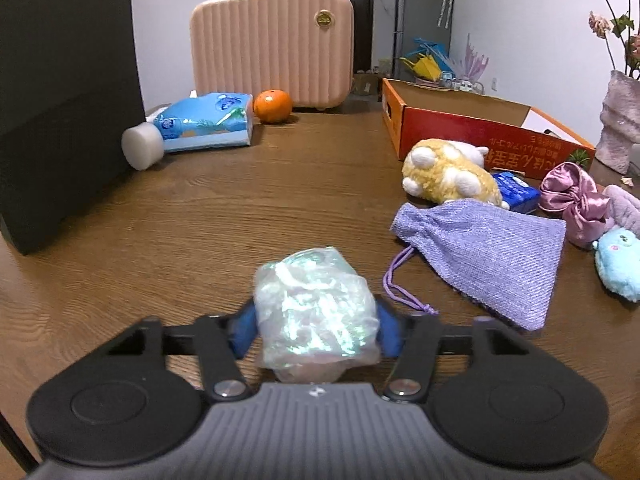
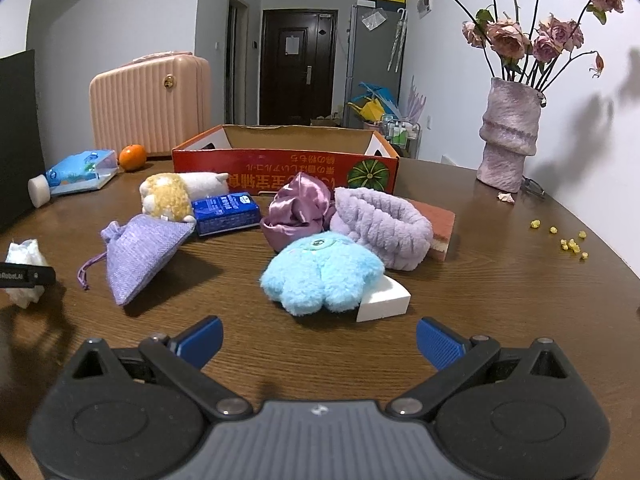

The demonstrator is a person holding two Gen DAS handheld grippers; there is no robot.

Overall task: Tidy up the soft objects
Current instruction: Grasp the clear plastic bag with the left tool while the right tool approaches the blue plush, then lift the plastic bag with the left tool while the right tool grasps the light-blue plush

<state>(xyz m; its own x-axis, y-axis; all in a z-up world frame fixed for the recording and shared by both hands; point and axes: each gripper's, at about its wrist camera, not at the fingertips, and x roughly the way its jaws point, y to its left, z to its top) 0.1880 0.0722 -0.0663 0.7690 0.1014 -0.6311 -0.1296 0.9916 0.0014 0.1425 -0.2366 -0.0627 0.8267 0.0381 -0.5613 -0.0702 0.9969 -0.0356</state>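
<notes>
My left gripper [image 1: 316,326] is shut on a crumpled iridescent plastic bundle [image 1: 316,312], held low over the wooden table [image 1: 180,216]; it also shows at the left edge of the right wrist view [image 2: 24,256]. My right gripper [image 2: 320,340] is open and empty, just short of a light blue plush [image 2: 324,272]. Behind the plush lie a lilac fuzzy headband [image 2: 384,224], a pink satin pouch [image 2: 296,208], a lavender drawstring bag [image 2: 140,248], a yellow-and-white plush [image 2: 168,196] and a blue tissue pack [image 2: 226,212]. An open orange cardboard box [image 2: 288,164] stands behind them.
A pink hard case [image 1: 272,44], an orange [image 1: 273,106], a blue wipes pack [image 1: 208,120] and a white cylinder [image 1: 142,146] sit at the back left. A black box [image 1: 60,100] stands at left. A vase of dried roses [image 2: 508,136], a sponge [image 2: 438,224] and a white foam wedge [image 2: 384,300] are at right.
</notes>
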